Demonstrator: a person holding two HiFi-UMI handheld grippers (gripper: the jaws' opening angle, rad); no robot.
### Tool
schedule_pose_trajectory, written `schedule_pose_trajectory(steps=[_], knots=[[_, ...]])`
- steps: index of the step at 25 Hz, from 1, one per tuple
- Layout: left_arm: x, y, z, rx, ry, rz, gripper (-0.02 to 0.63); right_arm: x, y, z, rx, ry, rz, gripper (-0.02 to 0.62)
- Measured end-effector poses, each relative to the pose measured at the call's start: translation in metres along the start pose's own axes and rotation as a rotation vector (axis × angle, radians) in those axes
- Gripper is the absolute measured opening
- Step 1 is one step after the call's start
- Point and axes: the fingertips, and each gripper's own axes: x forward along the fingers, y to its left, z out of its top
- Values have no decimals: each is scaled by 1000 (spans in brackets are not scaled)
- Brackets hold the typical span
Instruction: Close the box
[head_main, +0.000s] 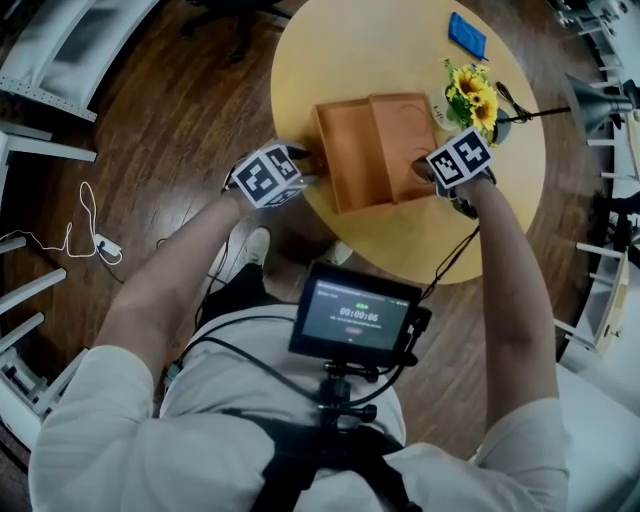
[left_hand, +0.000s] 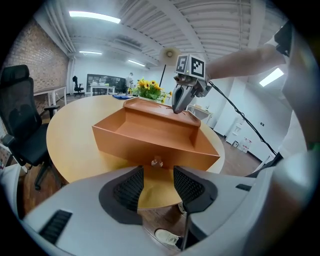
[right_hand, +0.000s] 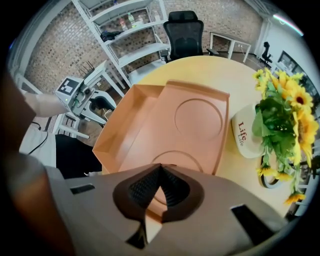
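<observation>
An orange box stands open on the round wooden table (head_main: 400, 250); its tray (head_main: 345, 165) (left_hand: 150, 135) (right_hand: 127, 132) is on the left and its lid (head_main: 402, 140) (right_hand: 197, 120), stamped with circles, on the right. My right gripper (head_main: 425, 172) (right_hand: 160, 192) (left_hand: 179, 106) is shut on the lid's near edge, and the lid sits tilted up behind the tray. My left gripper (head_main: 308, 165) (left_hand: 158, 185) (right_hand: 87, 102) stands open just off the tray's left wall. A small knob (left_hand: 157, 161) on that wall sits right before the pads and touches neither.
A white pot (right_hand: 247, 137) of sunflowers (head_main: 470, 90) (right_hand: 282, 115) stands close to the lid's far right. A blue object (head_main: 467, 35) lies at the table's far side. A black office chair (left_hand: 20, 120) and white shelves (right_hand: 135, 50) surround the table.
</observation>
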Motion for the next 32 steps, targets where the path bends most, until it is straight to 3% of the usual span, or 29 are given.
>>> schedule_pose_trajectory(steps=[10,13,19,23,32], knots=[[7,-2,2,28,-16,1,187,0,5,-2,-10,18,6,2],[9,-2,1,44,-10,7,152,-1,7,-1,-9,11,17,2],[8,-6,1,43,-17,-4,151,-1,12,2,-12,11,23,0],[7,-5,0,59,-22,9,75,-1,14,3,-10,3,32,0],[6,-8,0,89,-12,-6,63,-5,17,2,-17,7,46,0]])
